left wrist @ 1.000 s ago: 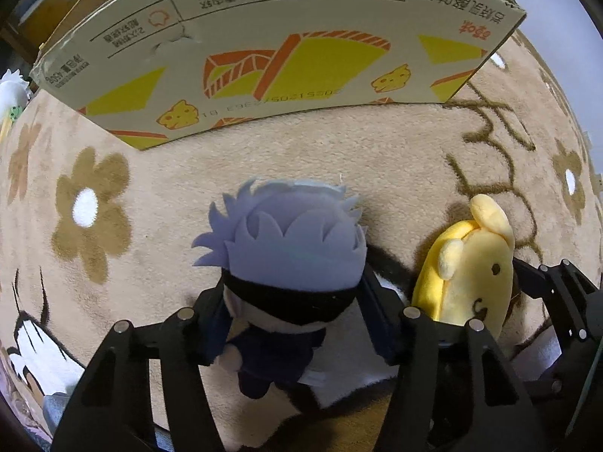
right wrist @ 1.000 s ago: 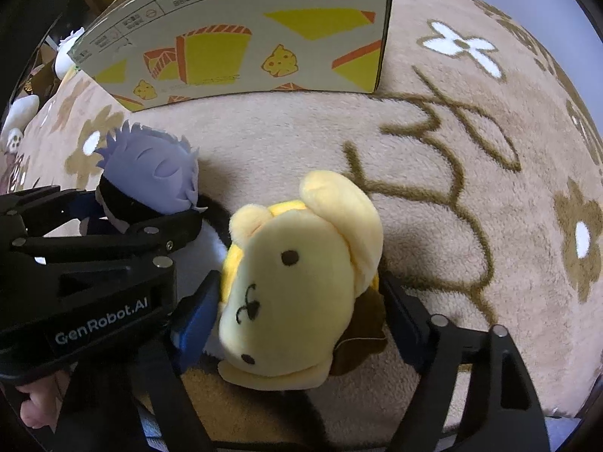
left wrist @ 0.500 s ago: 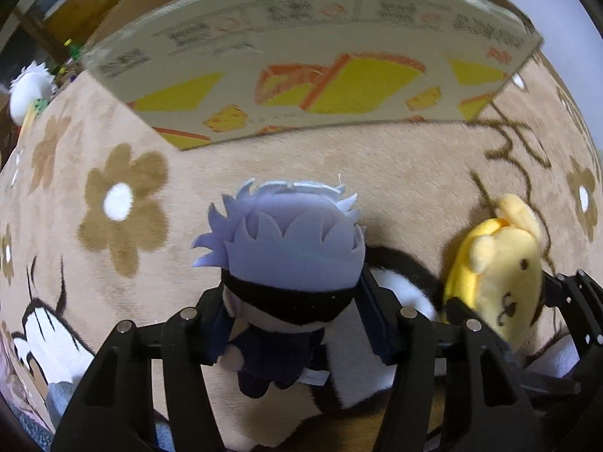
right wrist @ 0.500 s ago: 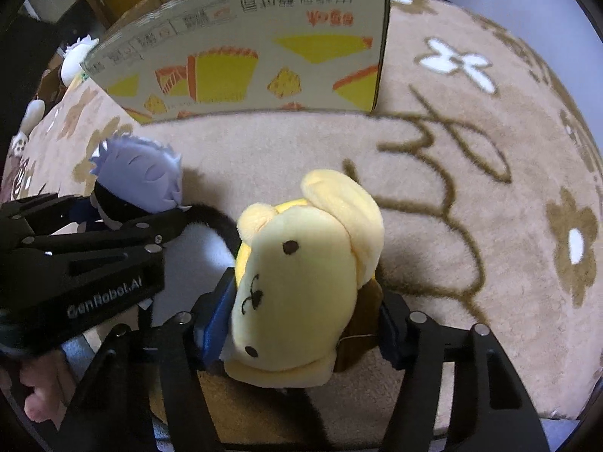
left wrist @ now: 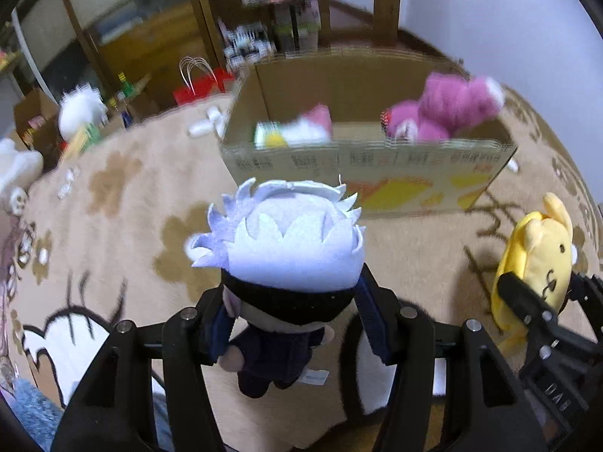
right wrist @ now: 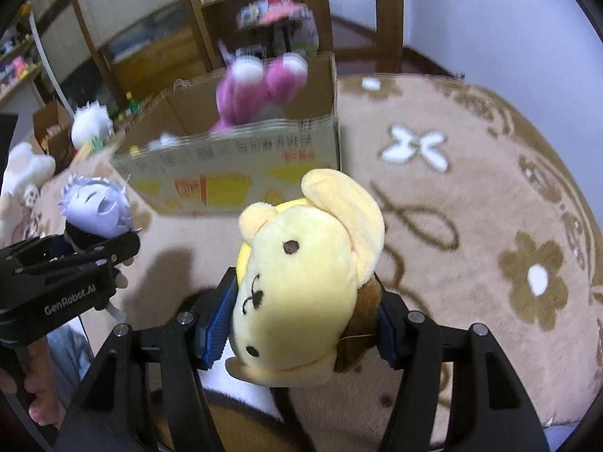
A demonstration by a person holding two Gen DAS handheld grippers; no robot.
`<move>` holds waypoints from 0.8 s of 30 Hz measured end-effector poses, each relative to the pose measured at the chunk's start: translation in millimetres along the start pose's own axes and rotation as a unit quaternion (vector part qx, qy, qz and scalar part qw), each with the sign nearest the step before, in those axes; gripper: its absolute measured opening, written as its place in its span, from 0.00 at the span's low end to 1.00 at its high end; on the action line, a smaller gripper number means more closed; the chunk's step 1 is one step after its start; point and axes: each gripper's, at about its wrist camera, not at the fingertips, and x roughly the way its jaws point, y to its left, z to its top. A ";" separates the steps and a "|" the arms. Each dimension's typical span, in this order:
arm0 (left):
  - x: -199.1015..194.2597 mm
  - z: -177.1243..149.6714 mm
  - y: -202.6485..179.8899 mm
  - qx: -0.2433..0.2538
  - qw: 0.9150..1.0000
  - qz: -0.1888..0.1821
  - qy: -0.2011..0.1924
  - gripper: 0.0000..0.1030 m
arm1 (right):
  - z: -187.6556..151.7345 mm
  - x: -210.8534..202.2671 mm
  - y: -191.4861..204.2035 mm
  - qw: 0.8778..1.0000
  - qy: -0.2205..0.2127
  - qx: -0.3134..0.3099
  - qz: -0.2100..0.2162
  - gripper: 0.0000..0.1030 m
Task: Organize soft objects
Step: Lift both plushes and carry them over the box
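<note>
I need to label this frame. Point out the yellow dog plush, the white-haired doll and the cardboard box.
yellow dog plush (right wrist: 297, 286): right wrist view, on its face.
white-haired doll (left wrist: 294, 248): left wrist view, on its hair.
cardboard box (left wrist: 377, 162): left wrist view, on its printed front wall.

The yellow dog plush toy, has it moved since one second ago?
Yes. The yellow dog plush toy has risen off the beige rug; the cardboard box now shows its open top.

1. The left claw (left wrist: 297, 324) grips a spiky white-haired doll (left wrist: 286, 260) by its dark body, blue pads pressing both sides.
2. Beyond it stands an open cardboard box (left wrist: 377, 158) on the beige flowered rug (left wrist: 124, 233).
3. A pink plush (left wrist: 448, 109) sits inside the box, blurred.
4. At far right, the right claw (left wrist: 542, 301) holds a yellow plush dog (left wrist: 539, 263).
5. Wooden shelves (left wrist: 264, 19) rise behind.
</note>
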 end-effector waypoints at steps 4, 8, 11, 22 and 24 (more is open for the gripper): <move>-24.6 5.8 2.1 0.001 0.998 0.012 -0.056 0.55 | 5.0 -21.3 2.0 0.999 -0.043 0.004 0.005 0.65; -49.3 14.1 11.1 -0.007 0.994 0.003 -0.110 0.55 | 12.2 -42.4 7.6 0.996 -0.085 -0.001 0.008 0.65; -62.3 19.1 16.9 -0.012 0.989 0.009 -0.147 0.55 | 19.5 -54.3 7.5 0.994 -0.110 0.002 0.018 0.65; -89.4 43.0 28.7 -0.019 0.975 0.030 -0.219 0.55 | 56.2 -83.4 13.4 0.982 -0.185 -0.024 0.019 0.65; -91.3 47.9 30.4 -0.022 0.973 0.030 -0.227 0.55 | 62.0 -86.2 16.4 0.980 -0.194 -0.032 0.017 0.65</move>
